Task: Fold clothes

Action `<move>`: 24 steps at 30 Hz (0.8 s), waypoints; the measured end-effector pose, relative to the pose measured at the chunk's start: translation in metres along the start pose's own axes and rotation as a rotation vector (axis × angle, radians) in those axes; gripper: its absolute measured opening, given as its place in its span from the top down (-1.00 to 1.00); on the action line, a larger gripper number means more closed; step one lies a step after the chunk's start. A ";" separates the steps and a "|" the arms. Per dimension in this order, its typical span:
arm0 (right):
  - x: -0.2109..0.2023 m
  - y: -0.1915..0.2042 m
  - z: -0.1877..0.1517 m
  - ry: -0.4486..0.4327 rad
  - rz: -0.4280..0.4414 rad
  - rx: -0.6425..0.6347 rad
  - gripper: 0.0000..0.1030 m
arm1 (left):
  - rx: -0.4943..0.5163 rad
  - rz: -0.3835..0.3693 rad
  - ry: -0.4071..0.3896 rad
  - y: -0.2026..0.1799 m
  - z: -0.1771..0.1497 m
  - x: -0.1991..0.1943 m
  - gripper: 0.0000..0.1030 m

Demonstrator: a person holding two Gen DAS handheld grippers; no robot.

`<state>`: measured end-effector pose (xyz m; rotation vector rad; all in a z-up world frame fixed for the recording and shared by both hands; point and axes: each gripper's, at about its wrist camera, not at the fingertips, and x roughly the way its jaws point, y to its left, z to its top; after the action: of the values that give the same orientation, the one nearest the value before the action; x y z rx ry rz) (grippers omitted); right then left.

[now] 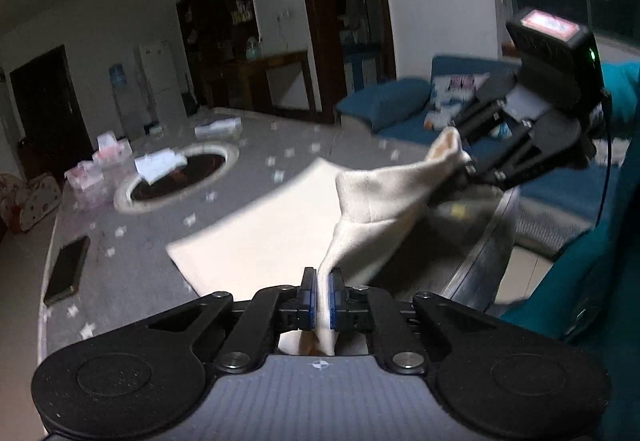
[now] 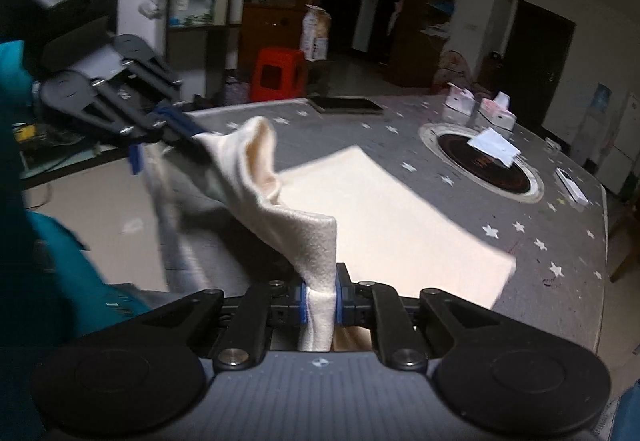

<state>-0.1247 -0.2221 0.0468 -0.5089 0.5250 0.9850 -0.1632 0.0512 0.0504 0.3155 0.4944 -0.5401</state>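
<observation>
Left tongs: our left tongs (image 1: 323,295) are squeezed tight on one edge of the cream cloth (image 1: 280,225).
Right tongs: our right tongs (image 2: 320,299) pinch another bit of the same edge.
Cloth: the near edge is lifted up between both tongs; the rest lies flat on the counter (image 2: 540,233).
Counter: grey with white stars, with a phone (image 1: 67,270) and tissue packs (image 2: 498,111) well away from the cloth.

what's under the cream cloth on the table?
Only the grey star-print table cover shows around the cream cloth. Anything beneath its flat part is hidden. The left gripper and right gripper lift the near edge.
</observation>
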 end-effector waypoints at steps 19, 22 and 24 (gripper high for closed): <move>0.100 -0.108 0.037 0.049 -0.106 0.059 0.71 | -0.082 0.166 0.102 0.084 0.024 0.141 0.87; 0.129 -0.124 0.035 0.064 -0.135 0.090 0.48 | -0.107 0.196 0.132 0.099 0.024 0.167 0.87; 0.138 -0.135 0.029 0.064 -0.162 0.141 0.39 | -0.139 0.209 0.130 0.102 0.022 0.168 0.87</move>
<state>0.0606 -0.1774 0.0047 -0.4501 0.5964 0.7729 0.0268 0.0562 -0.0038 0.2664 0.6143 -0.2816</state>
